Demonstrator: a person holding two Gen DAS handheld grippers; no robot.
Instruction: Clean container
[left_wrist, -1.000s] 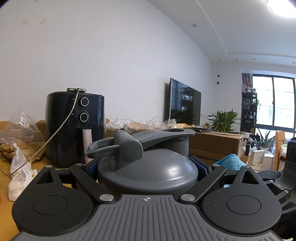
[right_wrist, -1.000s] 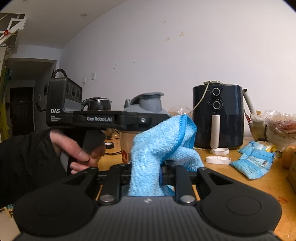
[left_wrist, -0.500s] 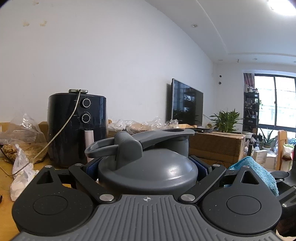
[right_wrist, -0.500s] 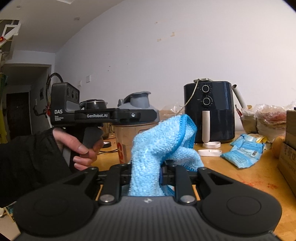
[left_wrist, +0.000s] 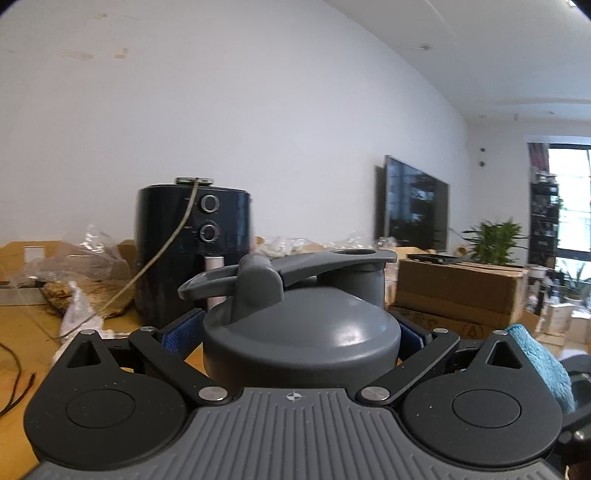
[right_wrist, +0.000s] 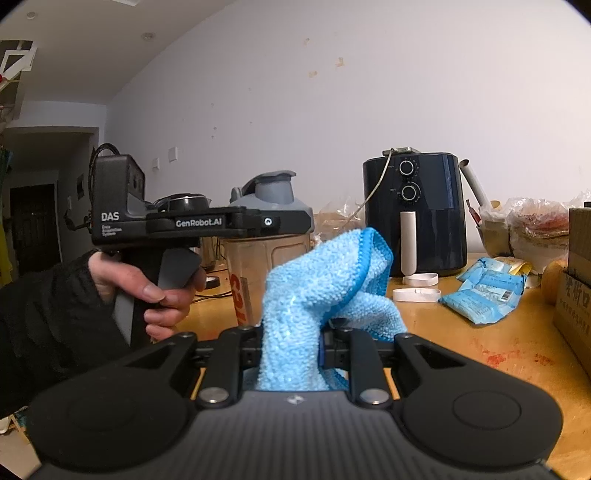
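The container is a clear shaker bottle (right_wrist: 266, 258) with a grey flip-top lid (left_wrist: 303, 332). My left gripper (left_wrist: 297, 330) is shut on it just under the lid, with a blue pad on each side. In the right wrist view a person's hand holds that left gripper (right_wrist: 288, 221) level, clasping the bottle from the left. My right gripper (right_wrist: 291, 350) is shut on a light blue microfibre cloth (right_wrist: 325, 288), which stands bunched up just in front of the bottle. The cloth's edge (left_wrist: 539, 362) shows at the lower right of the left wrist view. The bottle's base is hidden.
A black air fryer (right_wrist: 413, 214) with a cable stands behind on the wooden table (right_wrist: 480, 350). White strips (right_wrist: 417, 291), blue packets (right_wrist: 487, 291) and a cardboard box (right_wrist: 576, 277) lie to the right. Plastic bags (left_wrist: 74, 280) sit at the left of the left wrist view.
The left gripper has swung a little with the bottle, so the air fryer sits further right in its view. The blue cloth now shows lower at that view's right edge. Both grips are unchanged.
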